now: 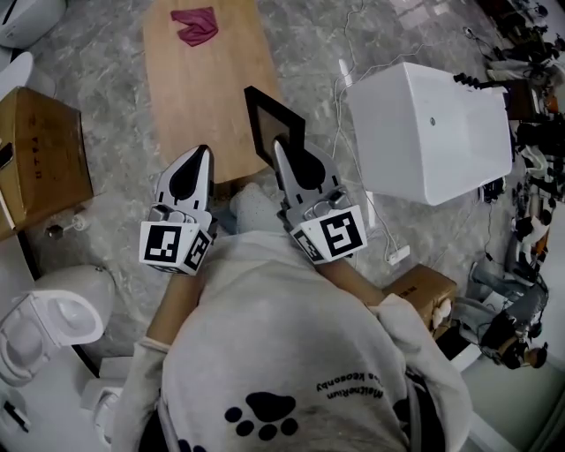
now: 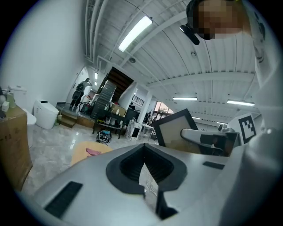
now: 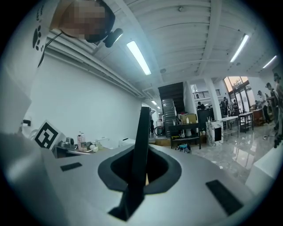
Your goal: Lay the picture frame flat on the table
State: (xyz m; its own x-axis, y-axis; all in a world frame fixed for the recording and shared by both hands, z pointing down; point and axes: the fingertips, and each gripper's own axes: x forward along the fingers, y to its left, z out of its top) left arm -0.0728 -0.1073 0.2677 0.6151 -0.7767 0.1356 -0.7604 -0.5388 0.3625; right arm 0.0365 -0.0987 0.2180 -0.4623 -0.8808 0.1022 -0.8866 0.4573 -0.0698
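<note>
A black picture frame [image 1: 272,126] with a pale inside stands nearly upright above the near right corner of the wooden table [image 1: 199,97]. My right gripper [image 1: 282,148] is shut on its lower edge. In the right gripper view the picture frame [image 3: 141,141] shows edge-on, rising from between the pads of the right gripper [image 3: 139,174]. My left gripper [image 1: 200,155] hangs to the left of the frame over the table's near edge, shut and empty. In the left gripper view, past the closed left gripper [image 2: 145,165], the picture frame [image 2: 174,128] appears with the right gripper [image 2: 185,133] on it.
A dark red cloth [image 1: 194,25] lies at the table's far end. A white tub [image 1: 433,128] stands on the floor to the right, with cables beside it. A cardboard box [image 1: 40,159] and a toilet [image 1: 53,318] are at the left, and a small carton [image 1: 424,296] is at the right.
</note>
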